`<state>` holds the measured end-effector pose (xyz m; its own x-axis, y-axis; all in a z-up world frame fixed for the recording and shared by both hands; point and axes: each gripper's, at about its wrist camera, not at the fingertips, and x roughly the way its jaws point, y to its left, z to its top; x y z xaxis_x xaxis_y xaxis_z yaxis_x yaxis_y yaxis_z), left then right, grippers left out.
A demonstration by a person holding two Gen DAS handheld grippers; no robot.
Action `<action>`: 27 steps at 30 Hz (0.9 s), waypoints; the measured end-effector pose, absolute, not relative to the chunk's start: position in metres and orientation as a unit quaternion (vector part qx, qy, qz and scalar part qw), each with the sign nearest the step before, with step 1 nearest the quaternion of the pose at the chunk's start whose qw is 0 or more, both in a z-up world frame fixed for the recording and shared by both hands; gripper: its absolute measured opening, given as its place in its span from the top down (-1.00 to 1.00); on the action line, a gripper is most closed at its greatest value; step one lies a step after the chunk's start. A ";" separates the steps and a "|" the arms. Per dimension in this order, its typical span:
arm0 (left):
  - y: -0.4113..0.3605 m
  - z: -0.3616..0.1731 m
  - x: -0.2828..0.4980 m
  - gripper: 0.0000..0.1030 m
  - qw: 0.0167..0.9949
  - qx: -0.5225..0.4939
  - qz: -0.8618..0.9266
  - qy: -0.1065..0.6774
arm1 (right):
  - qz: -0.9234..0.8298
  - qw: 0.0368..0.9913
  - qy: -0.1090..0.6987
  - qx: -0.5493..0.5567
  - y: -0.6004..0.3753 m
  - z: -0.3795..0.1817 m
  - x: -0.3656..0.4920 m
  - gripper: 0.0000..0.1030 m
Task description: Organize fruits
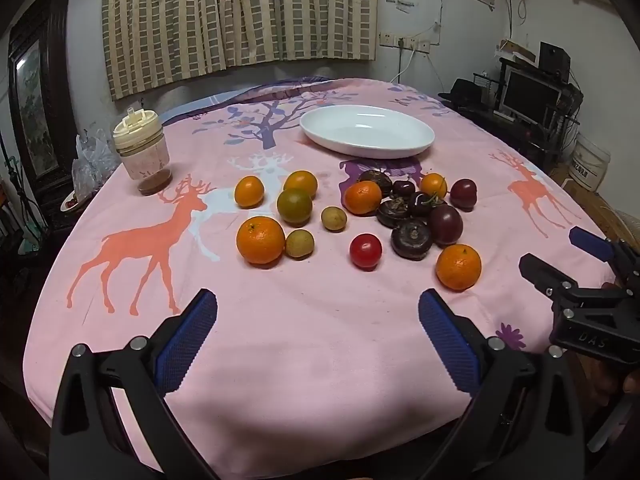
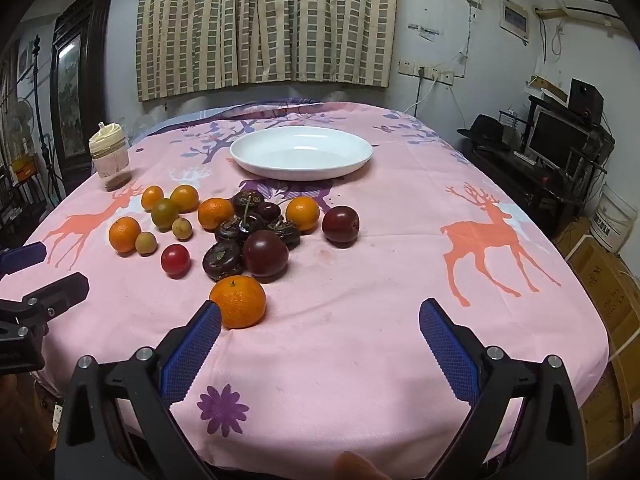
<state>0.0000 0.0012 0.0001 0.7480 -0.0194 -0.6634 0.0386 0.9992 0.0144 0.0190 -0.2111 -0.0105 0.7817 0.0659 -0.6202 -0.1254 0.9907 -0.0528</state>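
Observation:
Several fruits lie loose on the pink deer-print tablecloth (image 1: pixel 320 340): oranges (image 1: pixel 260 240), a greenish one (image 1: pixel 295 205), small tan fruits (image 1: pixel 299 243), a red tomato (image 1: pixel 365 251), dark plums (image 1: pixel 446 224) and dark water chestnuts (image 1: pixel 411 240). An empty white oval plate (image 1: pixel 366 131) sits behind them. My left gripper (image 1: pixel 318 304) stands open near the table's front edge with nothing between its fingers. In the right wrist view my right gripper (image 2: pixel 320 316) is also open and empty; its left finger (image 2: pixel 192 352) sits just beside the nearest orange (image 2: pixel 239 301). The plate (image 2: pixel 301 153) lies beyond the pile.
A lidded jar (image 1: pixel 141 151) with brown powder stands at the table's back left. A dark framed cabinet (image 1: pixel 36 108) is on the left, and a desk with a monitor (image 1: pixel 530 92) on the right. A curtain (image 1: pixel 240 16) hangs behind.

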 end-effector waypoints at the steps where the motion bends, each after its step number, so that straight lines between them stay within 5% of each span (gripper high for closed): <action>1: 0.001 0.000 0.000 -0.92 0.935 0.016 -0.015 0.355 | 0.051 0.943 0.326 -0.045 -0.212 -0.011 0.019 -0.93; 27: -0.003 0.000 -0.003 -0.92 0.935 0.026 -0.010 0.354 | 0.054 0.943 0.325 -0.040 -0.215 -0.010 0.017 -0.93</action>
<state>-0.0025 -0.0032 0.0004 0.7487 -0.0008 -0.6629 0.0373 0.9985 0.0410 0.0165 -0.2155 -0.0095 0.7827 0.0766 -0.6177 -0.1287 0.9909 -0.0401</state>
